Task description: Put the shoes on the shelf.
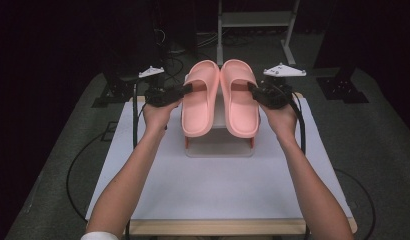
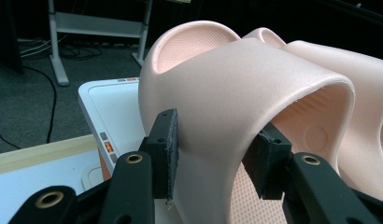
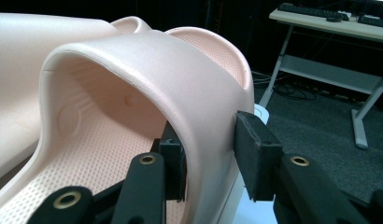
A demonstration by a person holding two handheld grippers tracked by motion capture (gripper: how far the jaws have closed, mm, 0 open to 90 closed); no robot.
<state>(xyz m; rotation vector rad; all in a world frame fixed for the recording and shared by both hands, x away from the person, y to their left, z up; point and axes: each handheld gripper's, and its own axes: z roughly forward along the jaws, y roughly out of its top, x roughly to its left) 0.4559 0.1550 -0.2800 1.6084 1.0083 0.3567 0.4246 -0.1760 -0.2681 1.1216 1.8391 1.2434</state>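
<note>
Two pink slippers stand side by side, toes toward me, on a white box (image 1: 220,147). My left gripper (image 1: 185,90) grips the arched strap of the left slipper (image 1: 200,100) from its outer side. In the left gripper view that gripper (image 2: 215,156) has one pad outside and one under the strap (image 2: 227,93), both pressing on it. My right gripper (image 1: 254,91) straddles the strap of the right slipper (image 1: 240,100). In the right gripper view this gripper (image 3: 212,158) has its inner pad under the strap (image 3: 171,65), while the outer pad stands a sliver off it.
The box sits at the back of a white-topped table (image 1: 213,185) with a wooden front edge. It has small orange buttons (image 2: 108,147) on its side. Cables trail off both table sides. A metal desk frame (image 1: 253,20) stands behind on dark carpet.
</note>
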